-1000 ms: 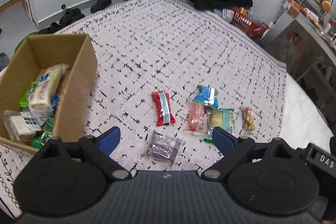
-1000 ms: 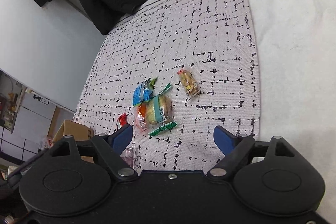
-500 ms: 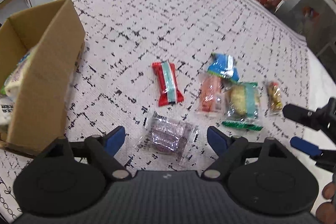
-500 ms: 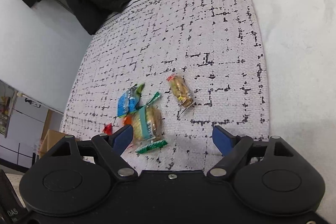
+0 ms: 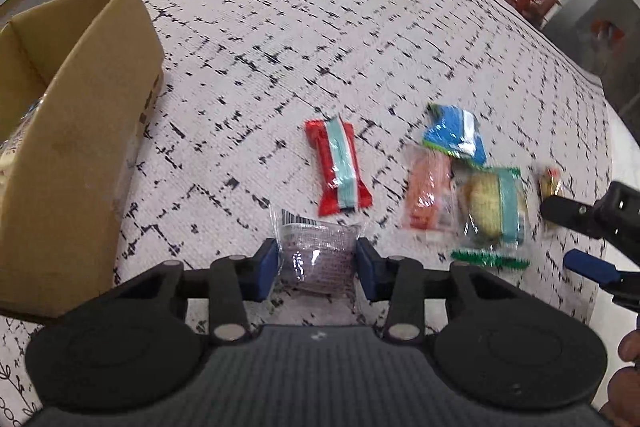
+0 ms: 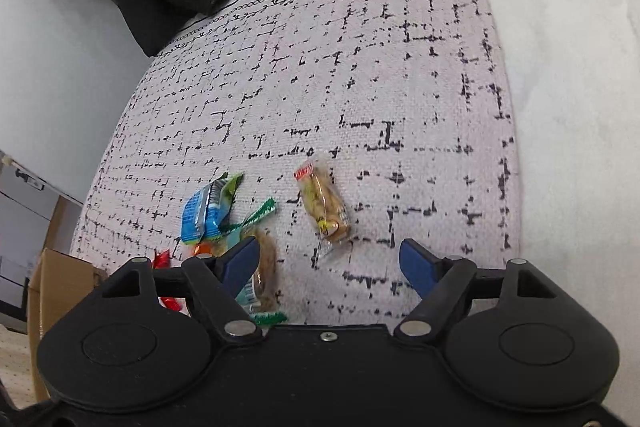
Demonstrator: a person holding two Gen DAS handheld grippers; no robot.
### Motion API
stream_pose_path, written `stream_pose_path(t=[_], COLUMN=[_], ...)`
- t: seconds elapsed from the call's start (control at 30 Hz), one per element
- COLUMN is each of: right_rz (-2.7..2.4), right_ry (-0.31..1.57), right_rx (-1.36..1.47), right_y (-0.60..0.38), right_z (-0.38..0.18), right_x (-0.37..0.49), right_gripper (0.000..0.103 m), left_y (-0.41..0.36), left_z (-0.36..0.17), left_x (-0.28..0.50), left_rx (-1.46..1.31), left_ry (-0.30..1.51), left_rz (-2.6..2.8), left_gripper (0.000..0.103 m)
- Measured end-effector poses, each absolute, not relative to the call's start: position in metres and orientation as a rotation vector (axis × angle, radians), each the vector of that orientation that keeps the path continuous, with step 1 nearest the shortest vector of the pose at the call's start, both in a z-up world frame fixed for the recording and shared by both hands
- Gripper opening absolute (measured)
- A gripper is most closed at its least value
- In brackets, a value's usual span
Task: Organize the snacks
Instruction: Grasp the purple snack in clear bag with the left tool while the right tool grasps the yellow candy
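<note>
Closing on the purple snack (image 5: 318,255), the left gripper (image 5: 317,265) brackets it, its pads apparently touching the wrapper, right of the box (image 5: 80,155).

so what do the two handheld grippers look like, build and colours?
Both match: the left gripper and right gripper have black linkage arms with silver pivot pins, two round black discs at the base and blue pads on the fingers. The left body is ribbed grey, the right plain black with one screw.
</note>
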State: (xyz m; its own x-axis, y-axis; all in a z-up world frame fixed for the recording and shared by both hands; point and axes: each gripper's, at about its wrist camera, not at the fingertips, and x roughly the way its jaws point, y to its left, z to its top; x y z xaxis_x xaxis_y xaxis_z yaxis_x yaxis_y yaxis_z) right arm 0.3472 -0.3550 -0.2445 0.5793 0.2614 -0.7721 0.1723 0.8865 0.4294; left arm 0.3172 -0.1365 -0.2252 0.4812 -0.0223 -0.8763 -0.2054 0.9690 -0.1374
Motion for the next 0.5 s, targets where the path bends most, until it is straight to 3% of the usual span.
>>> stream_pose_path(t=[0.17,0.37,0.5], right_rz=[0.042,0.003,-0.015], right_ry=[0.953,0.937,0.944], right_rx=[0.454,0.351,0.242], right_y=[-0.351,-0.344,-0.332], right_z=[-0.246,-0.245,-0.243], right_x=[0.354,0.362,0.363], right_gripper=[0.076,0.066,0.046], left_y=[-0.129,-0.12,-0.116], left_z=[-0.223,-0.216,-0.203], left_x=[0.319,0.32,0.318], left_rx=[-0.259,-0.293,-0.304], left_ry=[1.065,1.058,1.036], left_rz=[0.121,0.119,0.101], left_gripper=[0.04,0.04,0.04])
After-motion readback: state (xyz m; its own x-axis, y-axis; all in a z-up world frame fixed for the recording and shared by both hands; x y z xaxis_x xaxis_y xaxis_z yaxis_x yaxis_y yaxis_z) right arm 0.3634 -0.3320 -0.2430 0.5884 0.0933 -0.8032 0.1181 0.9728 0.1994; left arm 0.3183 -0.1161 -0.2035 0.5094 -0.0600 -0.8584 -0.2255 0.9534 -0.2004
